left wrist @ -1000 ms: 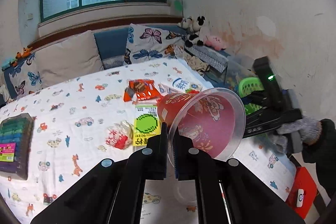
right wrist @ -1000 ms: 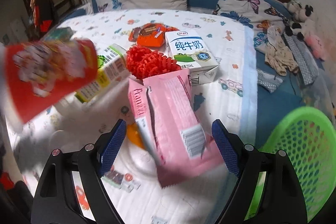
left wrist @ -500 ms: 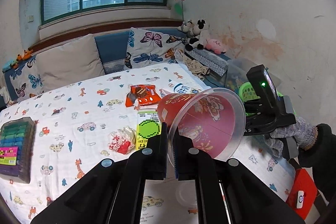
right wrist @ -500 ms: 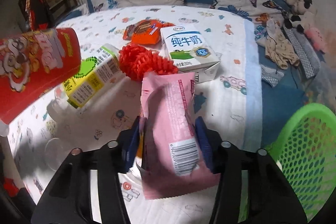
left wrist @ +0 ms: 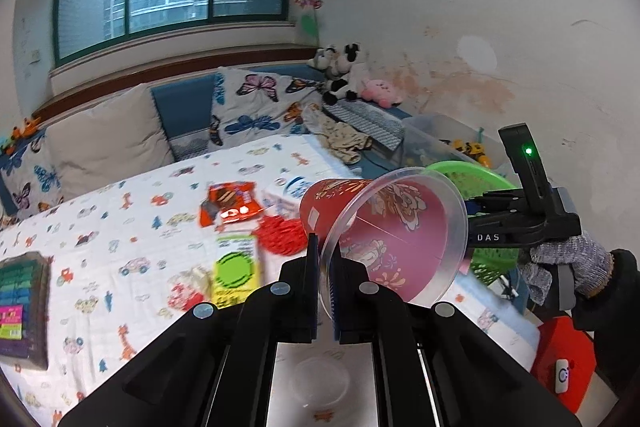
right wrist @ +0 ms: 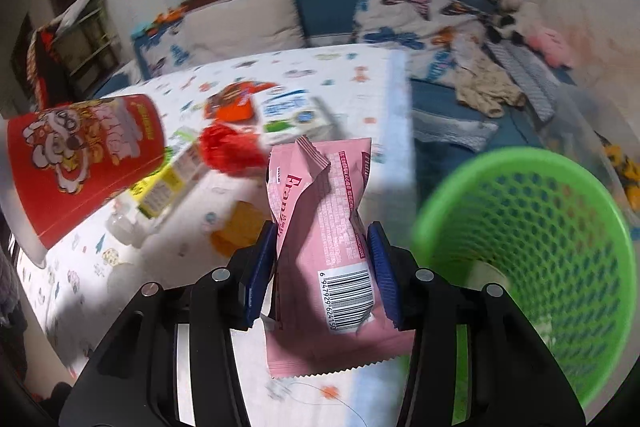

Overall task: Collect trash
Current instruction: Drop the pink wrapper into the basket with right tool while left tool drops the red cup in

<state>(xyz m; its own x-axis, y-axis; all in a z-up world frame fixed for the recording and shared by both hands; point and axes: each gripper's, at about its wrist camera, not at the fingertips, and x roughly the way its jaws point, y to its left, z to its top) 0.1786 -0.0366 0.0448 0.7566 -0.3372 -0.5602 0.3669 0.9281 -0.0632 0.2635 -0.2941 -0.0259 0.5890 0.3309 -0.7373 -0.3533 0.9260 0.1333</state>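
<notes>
My left gripper (left wrist: pixel 325 251) is shut on the clear rim of a red printed cup (left wrist: pixel 384 227), which hangs tilted above the bed; the cup (right wrist: pixel 84 163) also shows at the left of the right wrist view. The jaws of my right gripper (right wrist: pixel 324 251) are closing, and a pink snack packet (right wrist: pixel 320 227) stands between the blue pads, pinched at its waist and lifted off the sheet. A green mesh basket (right wrist: pixel 440 195) stands just right of the packet, beside the bed. A gloved hand (left wrist: pixel 568 263) holds the right gripper in front of that basket (left wrist: pixel 468 175).
On the cartoon-print sheet (left wrist: pixel 120 227) lie a milk carton (right wrist: pixel 296 111), a red mesh ball (right wrist: pixel 228 147), a yellow-green carton (left wrist: pixel 234 267), an orange wrapper (left wrist: pixel 230 205) and a clear lid (left wrist: pixel 320 383). A dark box (left wrist: pixel 20 307) sits at the left edge, a red stool (left wrist: pixel 560 367) at the right.
The right jaws have closed on the pink packet, lifted it off the sheet and swung it right toward the green basket. The left gripper rose slightly with the cup.
</notes>
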